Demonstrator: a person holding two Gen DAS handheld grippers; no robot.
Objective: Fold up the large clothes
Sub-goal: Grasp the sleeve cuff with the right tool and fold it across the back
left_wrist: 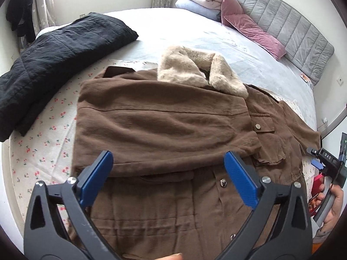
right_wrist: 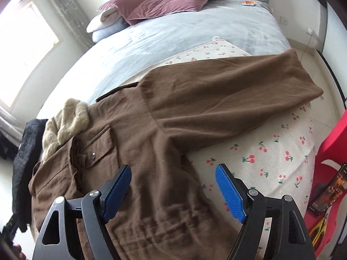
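A brown jacket [left_wrist: 164,121] with a beige fur collar [left_wrist: 195,69] lies flat on the bed. Its left sleeve is folded across the chest. My left gripper [left_wrist: 171,175] is open and empty, just above the jacket's lower front. In the right wrist view the jacket [right_wrist: 138,143] shows with its right sleeve [right_wrist: 229,93] stretched out to the side over the cherry-print sheet [right_wrist: 260,151]. My right gripper [right_wrist: 173,186] is open and empty, above the jacket's right side near the waist. The right gripper also shows in the left wrist view [left_wrist: 325,162], held by a hand.
A folded black coat [left_wrist: 54,65] lies at the bed's left. Pink pillows [left_wrist: 249,26] and folded blankets [left_wrist: 199,0] sit by the grey headboard [left_wrist: 292,26]. A red stool [right_wrist: 334,156] with a phone [right_wrist: 325,192] stands at the bed's right.
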